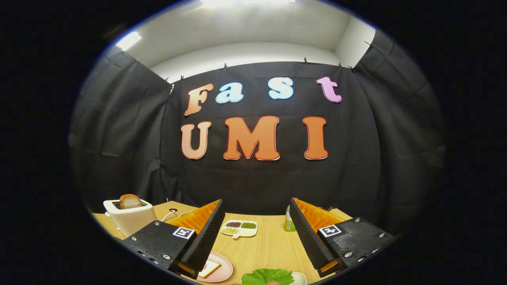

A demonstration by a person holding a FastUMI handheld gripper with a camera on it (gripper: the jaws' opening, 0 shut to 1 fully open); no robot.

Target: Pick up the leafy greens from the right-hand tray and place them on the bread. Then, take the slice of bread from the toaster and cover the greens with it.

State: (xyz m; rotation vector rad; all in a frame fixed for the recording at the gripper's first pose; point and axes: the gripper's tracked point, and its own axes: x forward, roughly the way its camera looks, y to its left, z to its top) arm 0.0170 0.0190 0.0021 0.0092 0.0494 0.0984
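- One gripper [253, 233], fingers spread apart, nothing between them, above the desk [265, 247];
- one toaster [130, 219], one bread slice [130, 201] in it;
- right of the toaster: one plate [222, 273], one greens leaf [267, 276].

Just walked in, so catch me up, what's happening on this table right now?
A person's handheld claw hangs open over the wooden table, holding nothing. The leafy greens still lie on their tray just below it, beside the pink plate with bread. Another slice waits in the toaster.
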